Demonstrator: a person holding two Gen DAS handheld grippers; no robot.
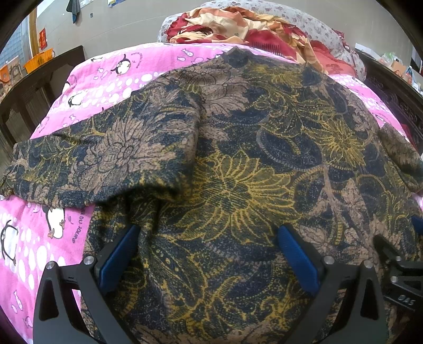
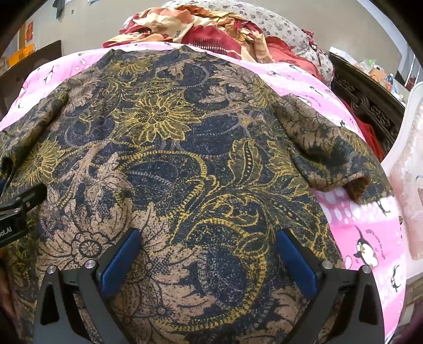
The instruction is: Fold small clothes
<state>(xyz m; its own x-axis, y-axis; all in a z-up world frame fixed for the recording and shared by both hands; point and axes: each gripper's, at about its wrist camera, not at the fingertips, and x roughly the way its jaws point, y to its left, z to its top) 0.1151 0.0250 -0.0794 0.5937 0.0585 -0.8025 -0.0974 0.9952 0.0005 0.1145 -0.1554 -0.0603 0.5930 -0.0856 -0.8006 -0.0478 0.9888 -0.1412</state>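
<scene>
A brown, navy and yellow floral top lies spread flat over a pink penguin-print blanket and fills most of both wrist views. In the left wrist view its neckline sits at 12 o'clock, and one sleeve is folded inward across the body at 9 o'clock, its cuff end reaching out over the blanket. In the right wrist view the other sleeve stretches toward 3 o'clock, its cuff resting on the pink cloth.

The left gripper hovers low over the lower body of the top at 6 o'clock, its blue-padded fingers spread wide — nothing is between them but the flat fabric beneath. The right gripper is posed the same way over its half of the garment, fingers wide apart and holding nothing. Whether the pads touch the cloth cannot be told. Each gripper's black frame shows at the edge of the other's view, so the two sit close side by side.

At 12 o'clock beyond the blanket lies a crumpled heap of red and cream floral bedding with a grey spotted pillow behind it. A dark carved wooden frame runs along at 2 o'clock.
</scene>
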